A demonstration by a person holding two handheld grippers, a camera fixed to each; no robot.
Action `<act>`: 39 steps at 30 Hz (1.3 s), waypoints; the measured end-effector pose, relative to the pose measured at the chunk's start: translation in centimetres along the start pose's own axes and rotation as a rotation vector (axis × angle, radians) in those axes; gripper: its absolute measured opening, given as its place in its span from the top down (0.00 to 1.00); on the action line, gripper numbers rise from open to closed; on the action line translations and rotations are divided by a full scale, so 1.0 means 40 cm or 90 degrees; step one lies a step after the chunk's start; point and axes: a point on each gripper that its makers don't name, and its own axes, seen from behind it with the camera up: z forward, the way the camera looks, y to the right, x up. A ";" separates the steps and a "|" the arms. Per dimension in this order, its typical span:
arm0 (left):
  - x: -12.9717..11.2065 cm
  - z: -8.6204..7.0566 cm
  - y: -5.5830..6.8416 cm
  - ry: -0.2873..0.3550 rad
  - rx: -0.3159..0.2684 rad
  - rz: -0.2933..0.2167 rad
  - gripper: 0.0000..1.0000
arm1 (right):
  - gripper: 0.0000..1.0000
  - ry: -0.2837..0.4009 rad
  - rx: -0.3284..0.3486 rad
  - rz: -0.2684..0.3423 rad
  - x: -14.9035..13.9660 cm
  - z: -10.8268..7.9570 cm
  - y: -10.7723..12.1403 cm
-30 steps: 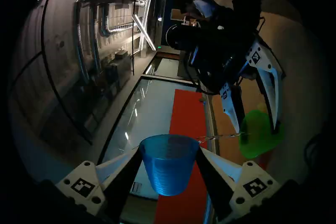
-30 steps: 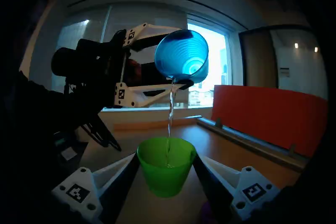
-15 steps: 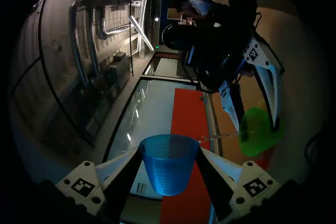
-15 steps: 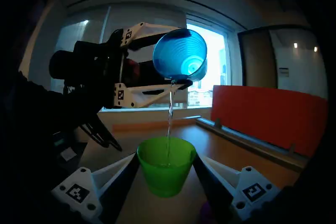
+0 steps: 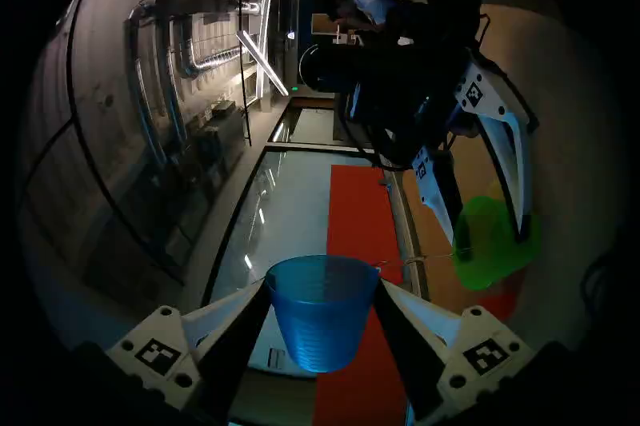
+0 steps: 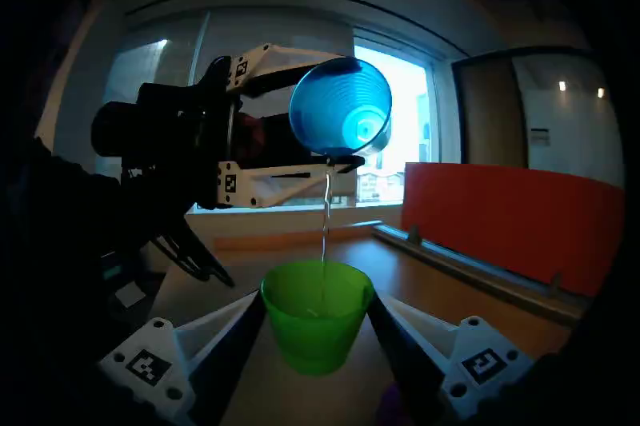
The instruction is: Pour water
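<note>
Tipped further, blue cup (image 6: 340,106) in the left claw's (image 5: 322,292) grasp pours thinly into green cup (image 6: 314,338), which the right claw (image 6: 316,300) holds below; keep stream (image 6: 325,214) centred.

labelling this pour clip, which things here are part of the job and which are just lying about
Part of the job:
blue cup, tipped in the left gripper
stream of water
green cup in the right gripper

Just lying about:
red panel
window
wooden table

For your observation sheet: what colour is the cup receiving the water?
Green; the cup shows best in the right gripper view.
</note>
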 end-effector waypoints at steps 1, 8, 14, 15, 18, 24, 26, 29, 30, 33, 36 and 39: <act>0.001 0.000 -0.002 0.000 0.001 0.002 0.14 | 0.09 0.000 0.000 0.000 0.000 -0.001 0.001; 0.008 -0.001 -0.010 0.001 0.004 0.014 0.14 | 0.09 0.001 -0.002 0.000 0.003 -0.004 0.000; 0.012 0.000 -0.014 0.001 0.006 0.025 0.14 | 0.09 -0.001 -0.004 0.000 0.001 -0.005 0.003; 0.013 0.000 -0.015 0.001 0.006 0.027 0.14 | 0.09 0.000 -0.004 0.000 0.001 -0.005 0.003; 0.015 0.001 -0.017 0.001 0.008 0.035 0.14 | 0.10 0.000 -0.004 0.001 0.003 -0.006 0.004; 0.011 0.003 -0.021 0.000 0.009 0.045 0.14 | 0.09 0.000 -0.004 0.000 0.002 -0.007 0.006; 0.010 0.002 -0.022 -0.002 0.011 0.049 0.14 | 0.10 0.000 -0.005 0.000 0.001 -0.007 0.006; 0.013 0.000 -0.021 -0.002 0.011 0.053 0.14 | 0.09 0.000 -0.004 0.001 0.000 -0.007 0.006; 0.015 -0.001 -0.020 -0.001 0.011 0.053 0.14 | 0.09 0.000 -0.004 0.001 0.001 -0.007 0.006; 0.020 -0.003 -0.019 0.001 0.011 0.054 0.14 | 0.09 0.000 -0.004 0.001 0.001 -0.006 0.006; 0.020 -0.002 -0.020 0.001 0.011 0.055 0.14 | 0.09 0.001 -0.003 0.001 0.002 -0.005 0.005; 0.015 -0.001 -0.019 -0.001 0.011 0.058 0.14 | 0.09 0.001 -0.004 0.001 0.003 -0.005 0.005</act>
